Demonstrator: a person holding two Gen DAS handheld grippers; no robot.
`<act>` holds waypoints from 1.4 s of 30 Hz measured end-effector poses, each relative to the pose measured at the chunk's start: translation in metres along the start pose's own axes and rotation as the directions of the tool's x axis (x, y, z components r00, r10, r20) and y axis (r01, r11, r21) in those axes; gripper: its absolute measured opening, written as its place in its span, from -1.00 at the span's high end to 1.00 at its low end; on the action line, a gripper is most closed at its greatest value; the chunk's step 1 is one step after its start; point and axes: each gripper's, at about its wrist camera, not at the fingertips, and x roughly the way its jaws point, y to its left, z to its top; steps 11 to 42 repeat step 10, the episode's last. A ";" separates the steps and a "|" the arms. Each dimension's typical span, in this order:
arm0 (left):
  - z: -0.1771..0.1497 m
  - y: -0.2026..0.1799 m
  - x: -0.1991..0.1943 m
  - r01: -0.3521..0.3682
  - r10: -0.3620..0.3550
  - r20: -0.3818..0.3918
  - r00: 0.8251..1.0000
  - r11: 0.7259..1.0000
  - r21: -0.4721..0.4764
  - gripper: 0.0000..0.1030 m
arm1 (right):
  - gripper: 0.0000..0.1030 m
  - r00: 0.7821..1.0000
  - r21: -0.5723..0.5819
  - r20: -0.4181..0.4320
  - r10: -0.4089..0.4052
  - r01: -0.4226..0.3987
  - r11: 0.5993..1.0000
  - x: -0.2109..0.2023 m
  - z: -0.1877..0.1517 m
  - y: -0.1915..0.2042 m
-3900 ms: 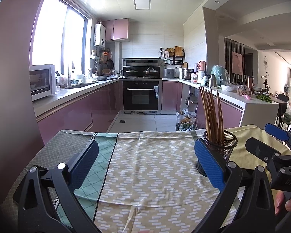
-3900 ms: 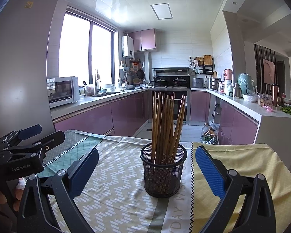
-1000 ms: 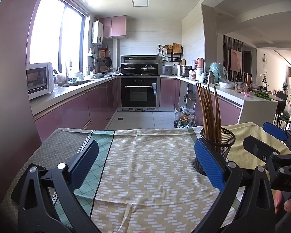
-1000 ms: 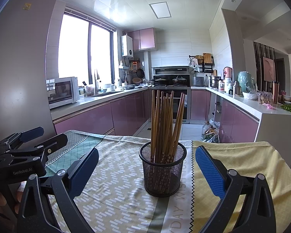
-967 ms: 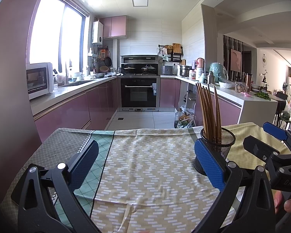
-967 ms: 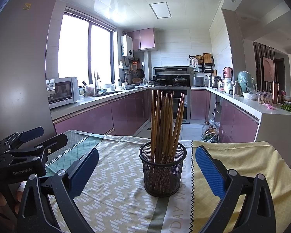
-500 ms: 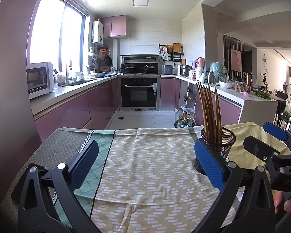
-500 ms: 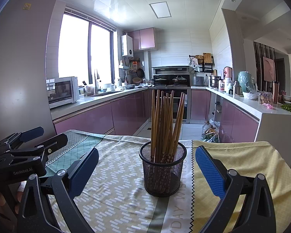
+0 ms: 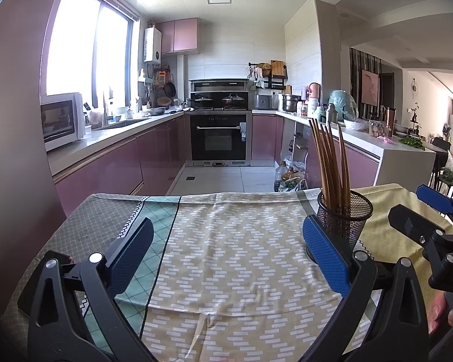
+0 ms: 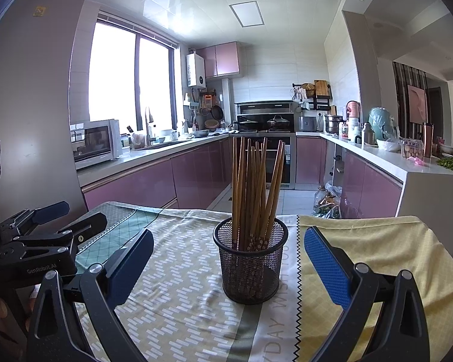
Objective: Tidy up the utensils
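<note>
- Mesh holder (image 10: 250, 259): a black wire cup standing upright on the patterned tablecloth (image 10: 181, 301), with a bundle of wooden chopsticks (image 10: 253, 190) upright inside it, their tops fanning slightly apart.
- Right gripper (image 10: 226, 259): jaws wide apart, one blue pad on either side of the holder and clear of it; nothing is held. The holder sits almost centred between the pads.
- Left gripper (image 9: 226, 250): jaws likewise wide apart and empty, over bare cloth. In its view the holder (image 9: 344, 223) stands just behind the right-hand pad, to the right of the centre line.
- Change over the last few seconds: almost none. Both views have drifted only slightly, the holder and chopsticks stand where they stood, and neither gripper has closed or advanced.
- Reading for the task: no loose utensils show on the cloth, so the chopsticks appear already gathered. This is probably a pause at the end of the sorting or before a next step; which one cannot be told.
- Background: kitchen counters (image 10: 130, 160) and an oven (image 9: 218, 137), well apart from the table.
</note>
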 end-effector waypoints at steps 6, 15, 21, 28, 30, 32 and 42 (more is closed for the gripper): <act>-0.007 0.003 0.037 -0.020 0.020 -0.161 0.987 1.000 0.005 -0.89 | -0.88 0.998 0.020 -0.061 -0.006 0.007 1.000 0.008 -0.007 -0.015; -0.022 0.007 0.087 -0.038 0.045 -0.355 0.934 0.999 0.028 -0.89 | -0.88 0.976 0.021 -0.204 -0.079 0.086 0.996 0.028 -0.019 -0.046; -0.022 0.007 0.087 -0.038 0.045 -0.355 0.934 0.999 0.028 -0.89 | -0.88 0.976 0.021 -0.204 -0.079 0.086 0.996 0.028 -0.019 -0.046; -0.022 0.007 0.087 -0.038 0.045 -0.355 0.934 0.999 0.028 -0.89 | -0.88 0.976 0.021 -0.204 -0.079 0.086 0.996 0.028 -0.019 -0.046; -0.022 0.007 0.087 -0.038 0.045 -0.355 0.934 0.999 0.028 -0.89 | -0.88 0.976 0.021 -0.204 -0.079 0.086 0.996 0.028 -0.019 -0.046; -0.022 0.007 0.087 -0.038 0.045 -0.355 0.934 0.999 0.028 -0.89 | -0.88 0.976 0.021 -0.204 -0.079 0.086 0.996 0.028 -0.019 -0.046; -0.022 0.007 0.087 -0.038 0.045 -0.355 0.934 0.999 0.028 -0.89 | -0.88 0.976 0.021 -0.204 -0.079 0.086 0.996 0.028 -0.019 -0.046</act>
